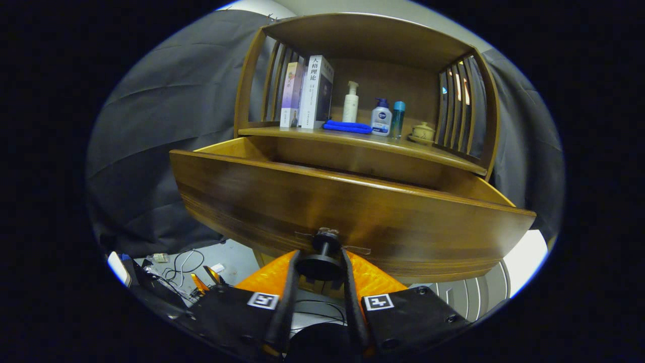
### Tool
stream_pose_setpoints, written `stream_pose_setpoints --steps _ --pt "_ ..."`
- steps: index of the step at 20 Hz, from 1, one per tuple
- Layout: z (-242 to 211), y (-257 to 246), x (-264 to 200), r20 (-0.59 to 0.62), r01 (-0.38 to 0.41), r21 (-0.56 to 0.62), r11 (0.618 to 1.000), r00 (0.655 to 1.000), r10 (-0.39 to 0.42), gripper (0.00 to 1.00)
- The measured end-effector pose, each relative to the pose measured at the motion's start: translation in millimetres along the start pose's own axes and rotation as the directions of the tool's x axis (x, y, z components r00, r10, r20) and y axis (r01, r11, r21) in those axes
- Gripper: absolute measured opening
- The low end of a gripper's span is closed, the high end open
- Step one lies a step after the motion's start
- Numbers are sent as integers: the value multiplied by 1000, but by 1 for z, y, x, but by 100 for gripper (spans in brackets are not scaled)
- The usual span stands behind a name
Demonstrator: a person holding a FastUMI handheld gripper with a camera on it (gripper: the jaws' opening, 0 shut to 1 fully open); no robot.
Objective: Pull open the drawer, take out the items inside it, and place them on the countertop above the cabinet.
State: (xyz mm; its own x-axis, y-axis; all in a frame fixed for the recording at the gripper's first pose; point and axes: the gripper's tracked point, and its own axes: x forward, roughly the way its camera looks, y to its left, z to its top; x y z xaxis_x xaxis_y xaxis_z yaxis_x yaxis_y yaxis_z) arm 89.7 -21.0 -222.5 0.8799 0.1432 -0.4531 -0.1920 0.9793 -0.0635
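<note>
Can't see inside the drawer [347,201]; tall front hides it. Knob [325,254] partly hidden by fingers [288,297].

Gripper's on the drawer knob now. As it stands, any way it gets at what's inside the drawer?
Probably not yet. The gripper is shut on the knob, below the drawer front, which hides the inside from here. It would have to let go and come over the top edge.

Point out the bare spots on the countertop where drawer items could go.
Countertop: a bare strip runs along its front edge, and a patch lies between teacup and right slats. Crowded behind: books, blue cloth, three bottles. The gripper is shut on the drawer knob.
</note>
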Motion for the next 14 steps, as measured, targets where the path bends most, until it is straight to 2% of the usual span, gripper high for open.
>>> stream_pose_setpoints --steps 3,8,14 --pt "15 -16 -16 30 43 -11 999 999 -43 64" --pt "65 -31 -35 67 15 55 998 998 -19 98" --pt "125 -52 -23 86 41 2 999 995 -41 98"
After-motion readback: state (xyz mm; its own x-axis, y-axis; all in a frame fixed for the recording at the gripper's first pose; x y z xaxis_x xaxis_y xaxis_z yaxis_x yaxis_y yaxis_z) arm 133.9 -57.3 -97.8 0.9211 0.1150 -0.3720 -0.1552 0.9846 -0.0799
